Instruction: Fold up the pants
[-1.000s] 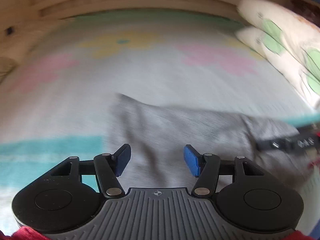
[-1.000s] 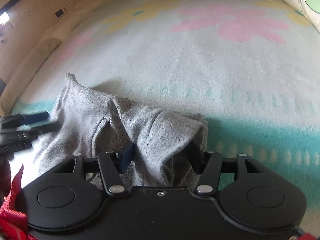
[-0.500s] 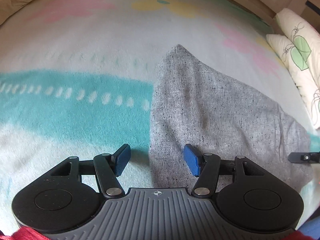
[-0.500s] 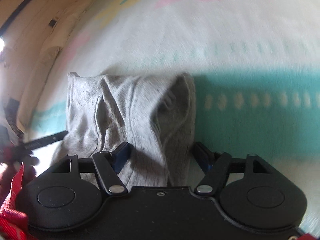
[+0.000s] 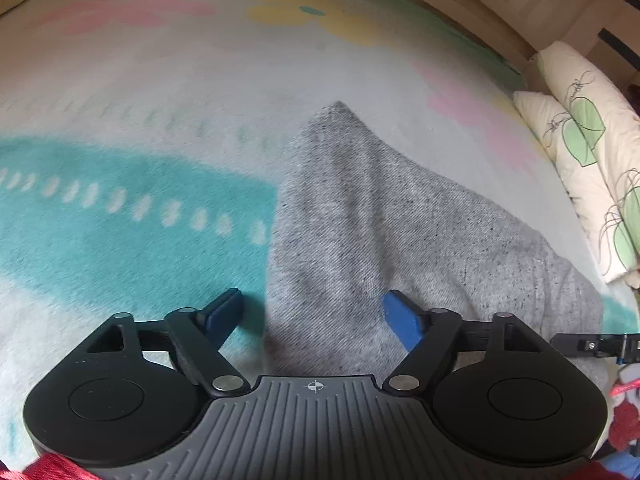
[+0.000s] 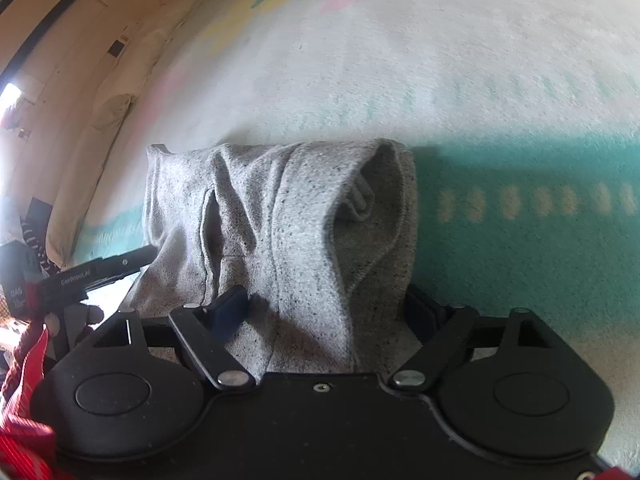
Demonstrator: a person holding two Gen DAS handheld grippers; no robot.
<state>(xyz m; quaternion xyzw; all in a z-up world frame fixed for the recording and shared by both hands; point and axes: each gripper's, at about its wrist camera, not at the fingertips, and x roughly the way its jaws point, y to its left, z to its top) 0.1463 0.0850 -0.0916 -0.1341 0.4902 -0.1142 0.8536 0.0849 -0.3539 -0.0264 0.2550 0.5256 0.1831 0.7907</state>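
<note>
The grey pants (image 5: pixel 380 216) lie folded on a pastel flowered blanket (image 5: pixel 160 80). In the left wrist view my left gripper (image 5: pixel 316 310) is open, its blue fingers straddling the near left edge of the cloth. In the right wrist view the pants (image 6: pixel 280 208) are bunched into upright folds, and my right gripper (image 6: pixel 332 308) is open with a fold of cloth lying between its fingers. The right finger is mostly hidden behind the cloth. The tip of the other gripper shows at each view's edge.
Two pillows (image 5: pixel 580 152) with green leaf print lie at the right of the bed by a wooden headboard (image 5: pixel 500 8). A long cream bolster (image 6: pixel 104 136) runs along the wooden wall. A turquoise band (image 5: pixel 100 208) crosses the blanket.
Both grippers have tilted down and moved closer to the pants. The left gripper has shifted toward the cloth's left edge. The right gripper stays open around the bunched fold.
</note>
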